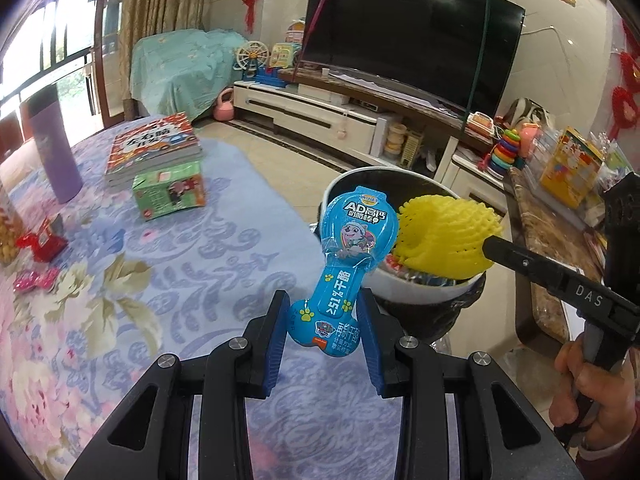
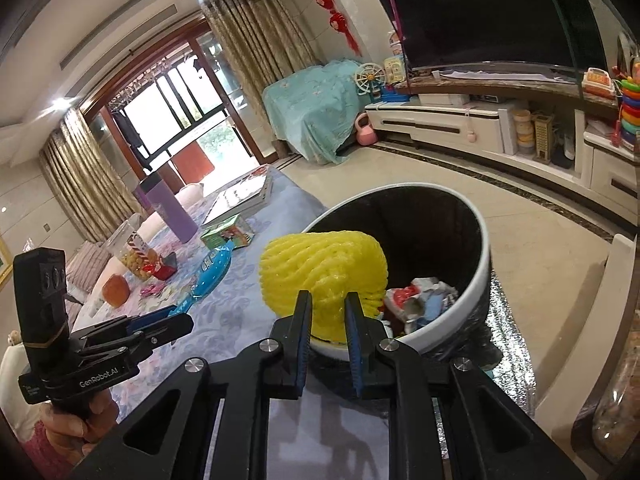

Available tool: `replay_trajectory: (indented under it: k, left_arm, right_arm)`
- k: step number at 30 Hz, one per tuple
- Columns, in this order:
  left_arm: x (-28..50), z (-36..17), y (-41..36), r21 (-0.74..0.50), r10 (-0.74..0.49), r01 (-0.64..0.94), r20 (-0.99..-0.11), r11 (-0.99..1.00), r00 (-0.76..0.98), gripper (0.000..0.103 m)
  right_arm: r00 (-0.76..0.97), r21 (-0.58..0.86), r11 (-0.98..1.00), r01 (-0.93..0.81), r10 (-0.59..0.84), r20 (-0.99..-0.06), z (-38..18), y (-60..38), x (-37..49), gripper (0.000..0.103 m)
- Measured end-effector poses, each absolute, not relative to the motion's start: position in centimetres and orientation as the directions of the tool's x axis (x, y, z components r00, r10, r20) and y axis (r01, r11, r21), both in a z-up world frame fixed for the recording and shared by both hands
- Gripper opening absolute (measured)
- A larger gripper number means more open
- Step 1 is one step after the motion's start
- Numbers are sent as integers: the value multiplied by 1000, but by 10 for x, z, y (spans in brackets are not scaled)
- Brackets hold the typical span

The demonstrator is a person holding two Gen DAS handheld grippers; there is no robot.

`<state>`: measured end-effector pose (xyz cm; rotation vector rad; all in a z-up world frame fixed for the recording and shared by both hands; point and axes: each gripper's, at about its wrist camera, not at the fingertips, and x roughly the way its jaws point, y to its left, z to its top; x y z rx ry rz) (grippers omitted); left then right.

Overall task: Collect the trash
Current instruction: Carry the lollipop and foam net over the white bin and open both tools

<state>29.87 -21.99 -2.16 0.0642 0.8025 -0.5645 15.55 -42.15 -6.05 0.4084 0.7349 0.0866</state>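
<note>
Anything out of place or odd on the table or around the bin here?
Loose red and pink wrappers lie scattered on the tablecloth, uncollected. The bin already holds crumpled trash. The blue wrapper and yellow foam net are gripped, not dropped.

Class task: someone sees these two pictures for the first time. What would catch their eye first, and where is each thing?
The bright yellow foam fruit net, pinched in the right hand-held gripper, sits over the near rim of the white bin. Beside it, the blue snack wrapper stands up between the fingers of the left hand-held gripper, above the flowered tablecloth.
</note>
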Motion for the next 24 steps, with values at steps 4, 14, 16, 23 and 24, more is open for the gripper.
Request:
replay_trajectory:
  k: [4,14,16,23,24]
  left_arm:
    - [303,-21,-231,-150,-456,510,-697,847,553,33]
    - [318,-25,-252,-146,-450,512,-711,846,540,33]
    - [321,-25,-258,-138,-445,515,-715,846,539,33]
    - [331,-30,-272,-124,-439,526,-725,841,530,33]
    - [333,-30,-274,-122,-437,526,-726,841,531,33]
  right_arm:
    - [743,392,917,77,210,-636,-62,-430,155,16]
    - [730,380,920,95,195,-655,-63,-440,162,16]
    - [729,377,921,99,191,-658,-63,-443,163,16]
    - [727,361,926,110,173,-665,-63,-449,167,16]
    - [726,359,927,110,171,-666,-63,-450,167,16]
